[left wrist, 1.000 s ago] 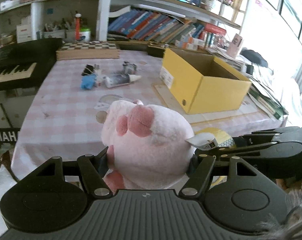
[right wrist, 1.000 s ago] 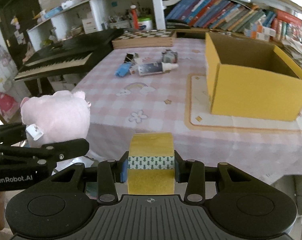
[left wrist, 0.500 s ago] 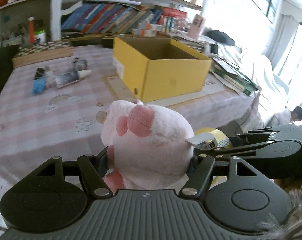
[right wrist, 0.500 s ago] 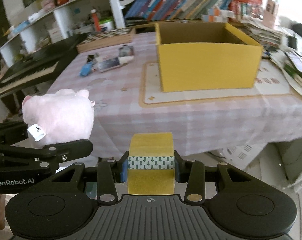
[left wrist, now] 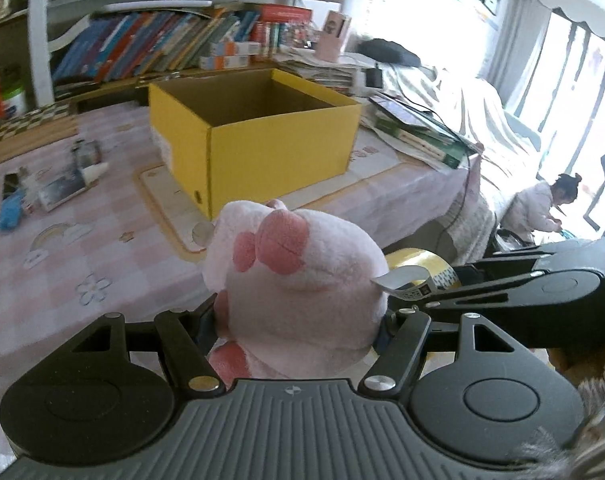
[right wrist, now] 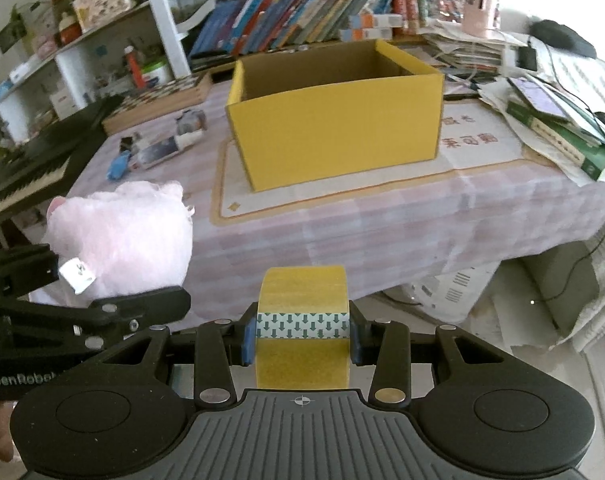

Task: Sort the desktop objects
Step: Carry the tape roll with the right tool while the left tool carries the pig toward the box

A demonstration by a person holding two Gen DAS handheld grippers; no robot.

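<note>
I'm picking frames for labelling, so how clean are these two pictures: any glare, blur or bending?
Left wrist view: the window at right is blown out to white, the books and small things on the table look soft, and straight lines bow toward the edges. Right wrist view: evener light, the yellow box and tape roll are sharp, with the same fisheye curve.

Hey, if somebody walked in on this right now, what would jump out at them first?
Probably the pink plush toy clamped in the left gripper, filling that camera's foreground. Next, the yellow tape roll pinched in the right gripper. Beyond both, the open yellow cardboard box stands on the pink checked tablecloth.
</note>
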